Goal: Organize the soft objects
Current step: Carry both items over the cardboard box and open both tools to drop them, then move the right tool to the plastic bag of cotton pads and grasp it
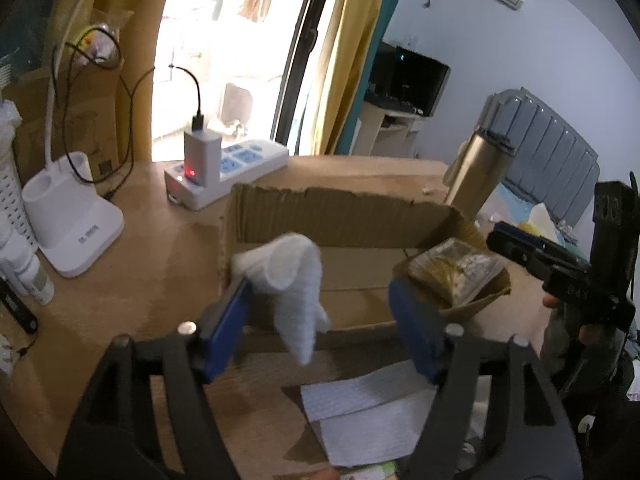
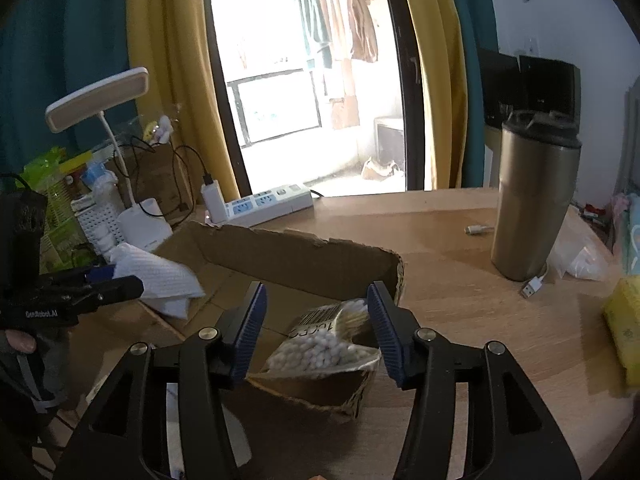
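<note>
A shallow cardboard box [image 1: 336, 216] [image 2: 304, 256] sits on the wooden desk. A white cloth [image 1: 294, 276] [image 2: 160, 276] hangs off the left finger of my left gripper [image 1: 324, 304], whose jaws stand wide apart over the box's near edge. A clear bag of cotton swabs [image 1: 456, 268] [image 2: 328, 340] lies in the box's right end. My right gripper [image 2: 316, 328] is open, its fingers on either side of the bag, just above it. It also shows in the left wrist view [image 1: 520, 248].
White tissue sheets [image 1: 368, 412] lie on the desk before the box. A metal tumbler [image 2: 532, 200], a USB cable [image 2: 532, 286], a power strip [image 2: 264, 204], a white desk lamp [image 1: 76, 216] and a yellow pack [image 2: 624, 320] stand around it.
</note>
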`<state>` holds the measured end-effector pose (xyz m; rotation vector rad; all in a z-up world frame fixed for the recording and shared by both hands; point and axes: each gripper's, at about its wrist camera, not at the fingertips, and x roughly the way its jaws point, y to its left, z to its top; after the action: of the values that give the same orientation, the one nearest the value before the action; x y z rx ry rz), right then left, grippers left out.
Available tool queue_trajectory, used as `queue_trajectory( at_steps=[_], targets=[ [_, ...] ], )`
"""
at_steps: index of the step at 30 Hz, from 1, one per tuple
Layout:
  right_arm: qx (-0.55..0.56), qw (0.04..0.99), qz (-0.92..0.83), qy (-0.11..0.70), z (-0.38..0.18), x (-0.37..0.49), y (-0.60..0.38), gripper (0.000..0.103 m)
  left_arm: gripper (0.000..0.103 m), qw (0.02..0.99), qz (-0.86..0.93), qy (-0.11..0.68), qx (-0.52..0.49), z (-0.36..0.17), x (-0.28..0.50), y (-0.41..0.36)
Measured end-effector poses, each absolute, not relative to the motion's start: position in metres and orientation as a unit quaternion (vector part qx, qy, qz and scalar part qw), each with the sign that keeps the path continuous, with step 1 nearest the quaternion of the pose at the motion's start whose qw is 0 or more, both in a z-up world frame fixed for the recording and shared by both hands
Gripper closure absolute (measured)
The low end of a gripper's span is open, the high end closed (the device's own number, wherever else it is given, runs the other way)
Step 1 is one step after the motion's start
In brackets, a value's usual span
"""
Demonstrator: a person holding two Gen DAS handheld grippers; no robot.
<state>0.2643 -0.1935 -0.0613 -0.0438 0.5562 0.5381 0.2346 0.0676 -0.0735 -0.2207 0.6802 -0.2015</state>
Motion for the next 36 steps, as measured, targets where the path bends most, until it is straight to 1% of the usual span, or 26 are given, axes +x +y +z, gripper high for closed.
queue_trajectory(
  at_steps=[7, 12, 15, 27, 36],
  targets=[
    [-0.027, 0.93, 0.258, 0.26, -0.047, 0.24, -0.198, 0.047, 0.03, 0.941, -0.096, 0.31, -0.101, -0.054, 0.211, 0.066],
    [-0.028, 0.932, 0.26, 0.25, -0.037, 0.219, -0.203, 0.047, 0.024, 0.944, -0.096, 0.298, -0.101, -0.044, 0.192, 0.064],
    [-0.033, 0.933, 0.261, 0.246, -0.033, 0.206, -0.206, 0.047, 0.023, 0.947, -0.098, 0.288, -0.104, -0.037, 0.178, 0.064],
    [-0.043, 0.936, 0.259, 0.233, -0.02, 0.157, -0.214, 0.047, 0.022, 0.96, -0.1, 0.247, -0.082, -0.014, 0.117, 0.053],
    [-0.052, 0.933, 0.272, 0.231, -0.017, 0.123, -0.21, 0.046, 0.021, 0.958, -0.108, 0.25, -0.093, -0.017, 0.09, 0.042]
  ],
)
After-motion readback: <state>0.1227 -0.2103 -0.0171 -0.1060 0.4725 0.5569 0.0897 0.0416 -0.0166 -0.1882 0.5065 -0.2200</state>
